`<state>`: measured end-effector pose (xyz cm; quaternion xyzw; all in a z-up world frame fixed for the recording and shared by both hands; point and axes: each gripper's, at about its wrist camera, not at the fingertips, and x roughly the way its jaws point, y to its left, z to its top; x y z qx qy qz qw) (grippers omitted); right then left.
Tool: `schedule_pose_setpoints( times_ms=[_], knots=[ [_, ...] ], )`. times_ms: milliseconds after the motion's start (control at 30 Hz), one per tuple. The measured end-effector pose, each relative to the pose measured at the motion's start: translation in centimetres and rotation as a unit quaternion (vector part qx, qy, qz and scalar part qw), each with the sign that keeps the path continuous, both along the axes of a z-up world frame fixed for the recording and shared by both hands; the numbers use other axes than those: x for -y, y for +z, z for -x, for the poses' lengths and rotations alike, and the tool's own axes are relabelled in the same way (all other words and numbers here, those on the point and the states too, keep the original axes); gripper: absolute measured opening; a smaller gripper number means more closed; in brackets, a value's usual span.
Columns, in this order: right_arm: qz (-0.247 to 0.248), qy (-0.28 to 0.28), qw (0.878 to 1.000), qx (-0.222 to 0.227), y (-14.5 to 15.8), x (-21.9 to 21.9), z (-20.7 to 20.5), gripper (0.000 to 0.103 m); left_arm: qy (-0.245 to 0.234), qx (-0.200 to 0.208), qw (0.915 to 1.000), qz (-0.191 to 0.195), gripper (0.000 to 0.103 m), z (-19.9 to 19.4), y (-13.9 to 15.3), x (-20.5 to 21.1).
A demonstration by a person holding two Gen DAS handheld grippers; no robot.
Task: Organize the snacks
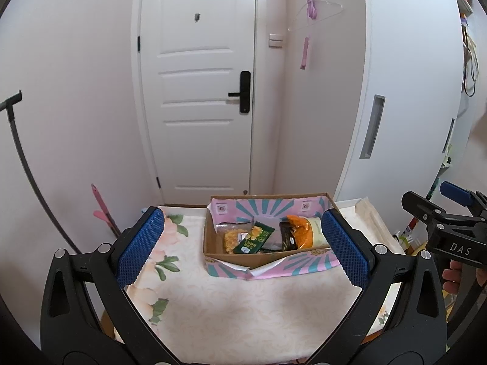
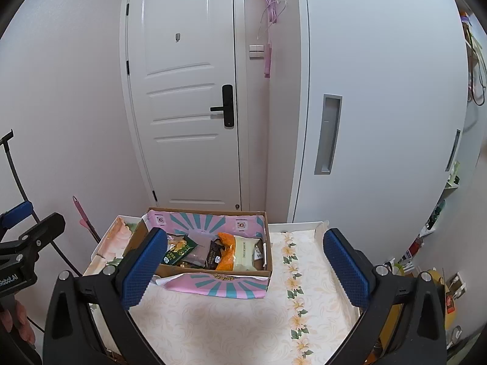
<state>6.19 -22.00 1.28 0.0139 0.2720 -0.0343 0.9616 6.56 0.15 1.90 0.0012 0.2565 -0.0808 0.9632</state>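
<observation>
Floral-clothed table (image 1: 243, 313) — cardboard box (image 1: 268, 266) (open)

Even, soft indoor light, moderately bright in both views; source not visible. White door (image 1: 197, 91) and walls evenly lit, slight pink-grey cast. No harsh glare; faint sheen on door panels only. Faint soft shadow on tablecloth (image 2: 231, 313) near box (image 2: 213, 283), another under box's near edge. Strong fisheye bending: door frame and cabinet (image 2: 380, 106) edges bow outward, black vignette in corners. Centre sharp, snack packets readable as shapes; far right clutter at rim smeared and compressed. No motion blur.
</observation>
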Motion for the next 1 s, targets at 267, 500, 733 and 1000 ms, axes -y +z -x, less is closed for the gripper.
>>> schedule_pose_setpoints(
  times_ms=[267,500,733,1000],
  knots=[
    [-0.001,0.0,1.0,0.002,0.12,-0.07,0.04,0.102,-0.002,0.001,1.0,0.001,0.103,0.06,0.17,0.25],
    [-0.002,-0.002,1.0,0.003,0.18,0.0,0.05,0.102,-0.003,0.001,1.0,0.001,0.103,0.07,0.21,0.27],
    [-0.002,-0.002,1.0,0.002,0.17,-0.04,0.06,0.102,-0.002,0.0,1.0,0.001,0.103,0.1,0.22,0.3],
    [-0.002,-0.004,1.0,0.001,0.17,-0.18,0.04,0.102,-0.006,0.002,1.0,0.004,0.103,0.26,0.16,0.29]
  ],
)
